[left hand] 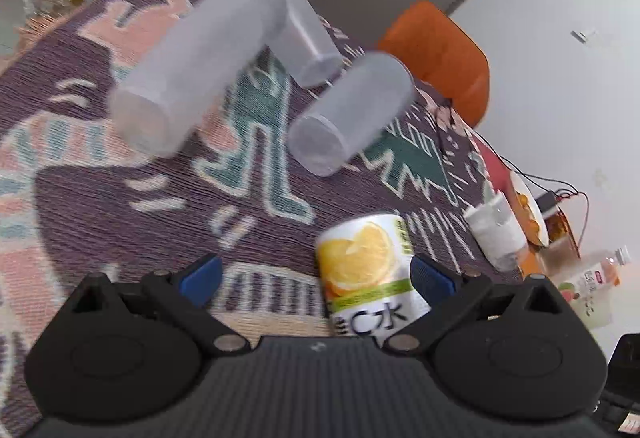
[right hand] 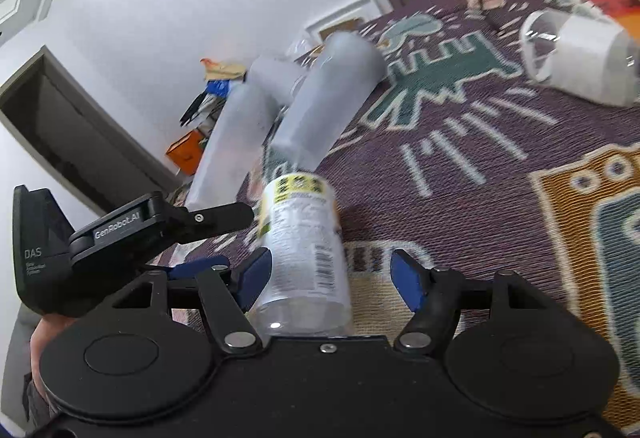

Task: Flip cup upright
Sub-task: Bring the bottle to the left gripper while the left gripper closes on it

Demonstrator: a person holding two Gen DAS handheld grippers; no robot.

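Three frosted plastic cups stand on the patterned tablecloth [left hand: 120,198]: a tall one [left hand: 192,70], a shorter one [left hand: 352,114] and one behind them [left hand: 304,30]. They also show in the right wrist view [right hand: 324,98]. A lemon-label bottle [left hand: 368,270] stands between my left gripper's [left hand: 316,274] open blue fingers, close to the right one. In the right wrist view the same bottle [right hand: 304,250] sits between my right gripper's [right hand: 328,278] open fingers, against the left pad [right hand: 256,278]. The left gripper's black body [right hand: 120,234] is at the left there.
A clear cup with a white sleeve [right hand: 580,54] lies on its side at the far right; it also shows in the left wrist view [left hand: 496,230]. An orange chair [left hand: 440,54], cables, a plate of food [left hand: 528,210] and a drink bottle [left hand: 592,286] are at the table's right.
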